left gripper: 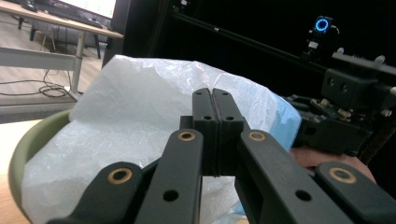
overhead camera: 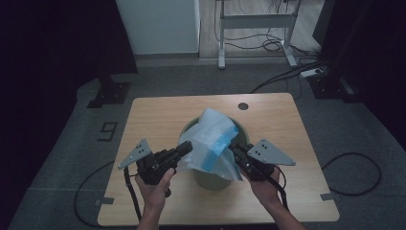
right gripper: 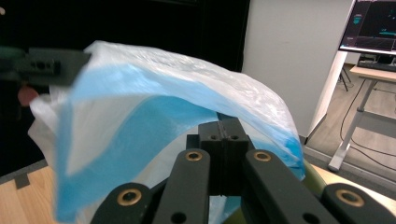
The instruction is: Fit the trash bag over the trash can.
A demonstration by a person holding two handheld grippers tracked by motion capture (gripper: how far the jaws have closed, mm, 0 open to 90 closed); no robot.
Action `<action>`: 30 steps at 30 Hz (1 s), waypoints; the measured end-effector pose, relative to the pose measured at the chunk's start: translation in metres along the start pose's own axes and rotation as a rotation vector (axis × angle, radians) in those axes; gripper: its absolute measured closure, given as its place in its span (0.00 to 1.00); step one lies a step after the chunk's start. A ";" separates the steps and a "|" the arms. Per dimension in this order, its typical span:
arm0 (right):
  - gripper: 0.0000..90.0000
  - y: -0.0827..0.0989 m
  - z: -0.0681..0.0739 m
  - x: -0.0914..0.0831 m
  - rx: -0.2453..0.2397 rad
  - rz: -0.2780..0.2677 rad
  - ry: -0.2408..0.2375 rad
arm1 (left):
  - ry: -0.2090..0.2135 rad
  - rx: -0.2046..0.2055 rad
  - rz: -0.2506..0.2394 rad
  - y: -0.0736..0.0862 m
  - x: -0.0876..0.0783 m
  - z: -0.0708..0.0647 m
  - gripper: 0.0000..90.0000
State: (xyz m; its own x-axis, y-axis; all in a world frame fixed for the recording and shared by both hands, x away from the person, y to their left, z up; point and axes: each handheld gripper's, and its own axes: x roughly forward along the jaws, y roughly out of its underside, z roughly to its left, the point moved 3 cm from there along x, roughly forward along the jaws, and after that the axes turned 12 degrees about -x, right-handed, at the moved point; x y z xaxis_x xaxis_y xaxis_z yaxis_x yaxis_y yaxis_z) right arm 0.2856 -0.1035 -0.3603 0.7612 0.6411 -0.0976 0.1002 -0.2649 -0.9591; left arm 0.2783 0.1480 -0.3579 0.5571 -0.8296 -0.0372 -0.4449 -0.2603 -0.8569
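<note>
Fingers: left gripper (left gripper: pixel 215 108) and right gripper (right gripper: pixel 225 135) both pinch crinkled translucent plastic bag (overhead camera: pixel 210 139) | round green bin (overhead camera: pixel 210 178)

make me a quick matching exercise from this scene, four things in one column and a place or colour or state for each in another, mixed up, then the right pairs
Things:
1. plastic bag
2. bin
3. left gripper
4. table

Descriptions:
A. light wood, with a dark round hole near the far edge
B. olive green, round, standing at the table's middle
C. white and translucent with a blue band
D. black, jaws shut at the bag's left side

Pairs: 1-C, 2-B, 3-D, 4-A
</note>
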 end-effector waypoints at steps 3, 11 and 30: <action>0.99 0.006 -0.002 -0.002 0.000 0.006 0.000 | -0.005 -0.008 -0.015 -0.002 -0.002 0.003 0.99; 0.99 0.021 -0.011 -0.013 -0.004 0.033 0.019 | -0.035 -0.034 -0.059 -0.005 -0.005 0.017 0.99; 0.99 0.005 -0.082 0.004 -0.032 0.074 0.155 | -0.022 -0.005 -0.029 -0.036 0.043 0.032 1.00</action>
State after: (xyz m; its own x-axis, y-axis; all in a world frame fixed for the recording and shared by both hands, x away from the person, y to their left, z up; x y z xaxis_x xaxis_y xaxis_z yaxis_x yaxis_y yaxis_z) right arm 0.3414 -0.1614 -0.3437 0.8567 0.5009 -0.1232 0.0584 -0.3316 -0.9416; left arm 0.3408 0.1373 -0.3456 0.5852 -0.8105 -0.0242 -0.4323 -0.2865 -0.8550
